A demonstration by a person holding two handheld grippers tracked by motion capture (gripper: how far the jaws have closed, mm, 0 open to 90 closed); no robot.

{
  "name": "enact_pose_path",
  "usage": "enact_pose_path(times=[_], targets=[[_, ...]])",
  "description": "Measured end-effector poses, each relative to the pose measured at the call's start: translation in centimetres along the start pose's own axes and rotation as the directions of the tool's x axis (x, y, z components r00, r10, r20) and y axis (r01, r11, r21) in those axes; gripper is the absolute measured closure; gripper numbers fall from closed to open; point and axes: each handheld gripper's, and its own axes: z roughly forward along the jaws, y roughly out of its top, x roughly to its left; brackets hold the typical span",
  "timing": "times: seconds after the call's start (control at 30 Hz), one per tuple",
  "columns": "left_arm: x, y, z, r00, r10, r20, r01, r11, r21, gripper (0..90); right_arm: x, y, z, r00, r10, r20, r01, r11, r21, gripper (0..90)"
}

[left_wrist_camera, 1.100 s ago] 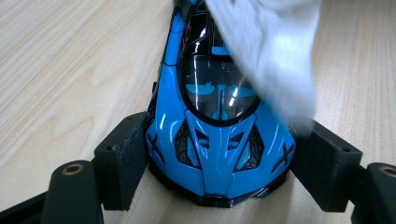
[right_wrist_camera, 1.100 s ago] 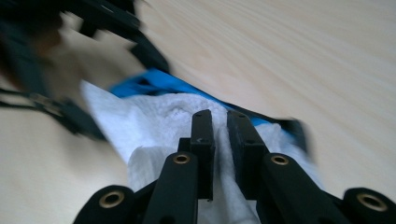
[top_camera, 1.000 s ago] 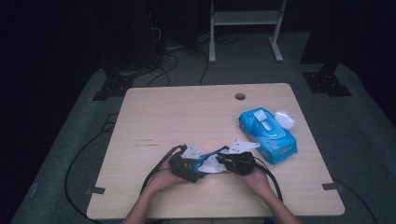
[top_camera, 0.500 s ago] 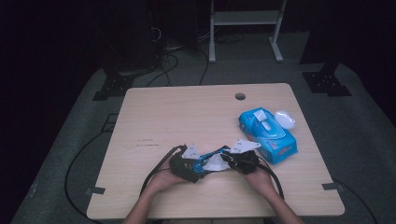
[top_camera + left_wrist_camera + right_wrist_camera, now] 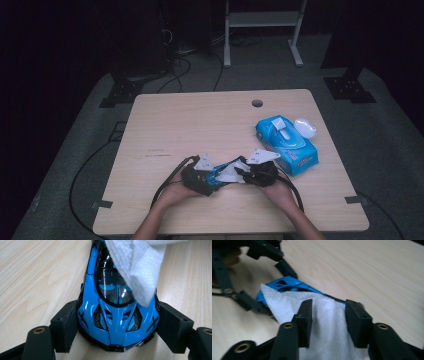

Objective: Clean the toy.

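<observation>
pads of the left tool (image 5: 113,340) press both flanks of a blue toy car (image 5: 115,315), clamped low on its sides at one end, with the car lying on the desk (image 5: 200,120) near its 6 o'clock edge. the right tool (image 5: 329,322) has just been opening; its jaws now stand apart with a white wipe (image 5: 322,322) bunched loosely between them and draped over the car's roof. in the high view the left tool (image 5: 205,176) sits at 9 o'clock of the car (image 5: 222,167) and the right tool (image 5: 247,174) at 3 o'clock. the car looks light, rigid and glossy, so likely slippery; the flat lower sides seem the safest hold. the wipe is soft and limp; pinch a gathered fold. at 1 o'clock lie a blue wipe pack (image 5: 286,142) and a white lid (image 5: 305,127).
</observation>
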Motion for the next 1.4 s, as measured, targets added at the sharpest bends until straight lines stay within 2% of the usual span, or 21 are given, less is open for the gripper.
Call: enact_pose_path(times=[0.13, 0.2, 0.23, 0.27, 0.3, 0.33, 0.4, 0.43, 0.5, 0.57, 0.67, 0.77, 0.9, 0.97, 1.07, 1.13, 1.17, 1.27, 1.3, 1.37, 1.4], targets=[[0.0, 0.0, 0.0, 1.0, -0.001, -0.003, 0.001, 1.0, 0.002, 24.7, 0.5, 0.0, 0.0, 0.9993, -0.003, -0.036, 0.003, 1.0, -0.001, 50.9], [0.0, 0.0, 0.0, 1.0, -0.002, -0.001, 0.002, 1.0, -0.001, 24.8, 0.9, -0.1, 0.6, 0.9993, -0.023, -0.031, 0.023, 1.0, 0.012, 51.9], [0.0, 0.0, 0.0, 1.0, -0.004, 0.0, 0.004, 1.0, 0.0, 24.8, 1.2, -0.2, 0.9, 0.9992, -0.037, -0.014, 0.037, 0.999, 0.021, 54.5], [0.0, 0.0, 0.0, 1.0, -0.006, 0.002, 0.006, 1.0, 0.0, 24.9, 1.5, -0.4, 1.1, 0.9973, -0.07, 0.022, 0.07, 0.997, 0.012, 60.2], [0.0, 0.0, 0.0, 1.0, -0.003, 0.0, 0.003, 1.0, 0.0, 24.9, 1.6, -0.4, 1.1, 0.9949, -0.096, 0.031, 0.096, 0.995, 0.007, 62.9], [0.0, 0.0, -0.1, 1.0, 0.002, -0.003, -0.002, 1.0, 0.0, 25.0, 1.5, -0.4, 0.9, 0.9947, -0.101, 0.021, 0.1, 0.995, 0.01, 69.2], [0.0, -0.1, -0.1, 1.0, 0.005, -0.003, -0.005, 1.0, 0.0, 24.8, 0.9, -0.5, 0.6, 0.9966, -0.08, 0.022, 0.079, 0.997, 0.016, 76.5], [0.0, -0.1, -0.1, 1.0, 0.003, -0.001, -0.003, 1.0, 0.001, 24.7, 0.4, -0.6, 0.5, 0.9987, -0.05, 0.011, 0.05, 0.999, 0.019, 78.2], [0.1, -0.1, -0.1, 1.0, 0.003, 0.007, -0.003, 1.0, 0.009, 23.5, -0.2, -0.8, 0.4, 0.9998, -0.021, 0.002, 0.021, 1.0, 0.02, 79.9], [0.1, -0.2, -0.3, 1.0, 0.001, 0.007, -0.001, 0.9999, 0.015, 21.6, -0.2, -0.7, 0.5, 0.9996, -0.027, 0.007, 0.027, 0.999, 0.019, 80.6], [0.2, -0.4, -0.5, 1.0, 0.002, 0.006, -0.002, 0.9999, 0.014, 23.6, 0.1, -0.6, 0.6, 0.9997, -0.025, 0.006, 0.025, 1.0, 0.017, 80.9], [0.2, -0.3, -0.5, 1.0, 0.004, 0.006, -0.004, 0.9998, 0.018, 23.8, 0.7, -0.3, 0.9, 0.9986, -0.053, 0.005, 0.052, 0.999, 0.012, 80.9], [0.1, -0.3, -0.4, 1.0, -0.005, 0.004, 0.005, 1.0, 0.008, 24.3, 1.8, 0.5, 1.5, 0.9962, -0.069, -0.053, 0.069, 0.998, -0.014, 81.1], [0.1, -0.3, -0.4, 1.0, -0.004, 0.001, 0.004, 0.9999, 0.015, 24.5, 2.4, 1.0, 1.8, 0.9928, -0.1, -0.067, 0.099, 0.995, -0.01, 81.4], [-0.1, -0.1, -0.3, 1.0, -0.005, -0.006, 0.005, 0.9998, 0.018, 24.6, 3.3, 1.9, 2.7, 0.9807, -0.102, -0.167, 0.104, 0.995, 0.005, 81.5], [-0.1, -0.2, -0.3, 1.0, -0.008, -0.005, 0.008, 0.9999, 0.011, 24.6, 4.3, 2.4, 3.8, 0.9676, -0.105, -0.23, 0.114, 0.993, 0.026, 81.6], [-0.1, -0.2, -0.3, 1.0, -0.008, -0.004, 0.008, 0.9999, 0.01, 24.7, 4.6, 2.6, 4.3, 0.9638, -0.104, -0.246, 0.115, 0.993, 0.033, 81.6], [-0.1, -0.3, -0.3, 0.9999, -0.012, -0.003, 0.012, 0.9999, 0.004, 24.7, 4.1, 2.9, 4.8, 0.9594, -0.071, -0.273, 0.084, 0.996, 0.038, 81.8], [-0.1, -0.3, -0.3, 0.9999, -0.011, -0.003, 0.011, 0.9999, 0.004, 24.7, 3.7, 2.8, 4.7, 0.9606, -0.071, -0.269, 0.083, 0.996, 0.034, 81.8], [0.0, -0.3, -0.2, 0.9999, -0.01, 0.0, 0.01, 0.9999, 0.001, 24.7, 3.2, 2.9, 4.2, 0.9703, -0.066, -0.232, 0.076, 0.996, 0.035, 81.8], [-0.1, -0.2, -0.2, 0.9999, -0.011, 0.0, 0.011, 0.9999, 0.001, 24.7, 2.8, 3.0, 4.1, 0.9719, -0.056, -0.229, 0.066, 0.997, 0.037, 81.8]])
